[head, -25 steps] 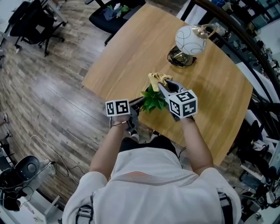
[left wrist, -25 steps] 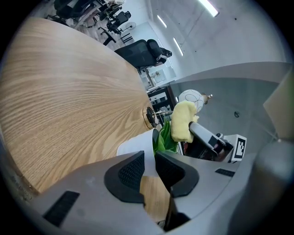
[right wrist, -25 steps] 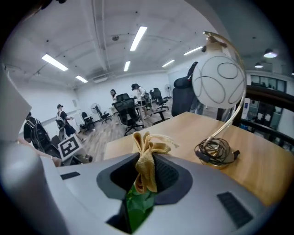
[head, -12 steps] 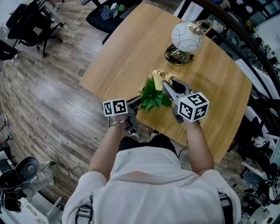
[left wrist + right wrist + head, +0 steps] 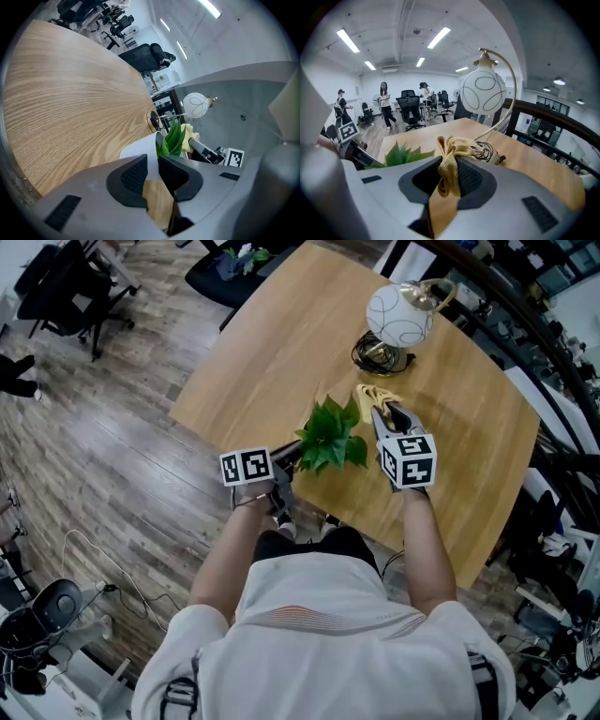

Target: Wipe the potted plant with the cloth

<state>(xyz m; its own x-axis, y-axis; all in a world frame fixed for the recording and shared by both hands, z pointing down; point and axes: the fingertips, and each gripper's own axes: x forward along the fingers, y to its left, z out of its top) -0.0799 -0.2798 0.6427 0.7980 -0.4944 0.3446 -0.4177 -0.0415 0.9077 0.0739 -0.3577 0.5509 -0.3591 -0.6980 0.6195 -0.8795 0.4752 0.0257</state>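
Cloth, yellow and bunched, is pinched between the jaws of the right gripper; its loose folds stand up past the fingertips. In the head view the right gripper holds the cloth on the person's side of the globe lamp, near the lamp's base but apart from it.

The left gripper has its jaws pressed onto the white pot wall of the potted plant, with the wall caught between the two pads. In the head view the left gripper sits further from the lamp than the plant does.

The potted plant stands upright, nearer the person than the lamp and to the lamp's left. Its leaves lie just beside the cloth; whether they touch cannot be determined.

The wooden table carries the lamp and the plant. A dark cable is coiled around the lamp's base. The right gripper view shows office chairs and a standing person left of the lamp, well back.
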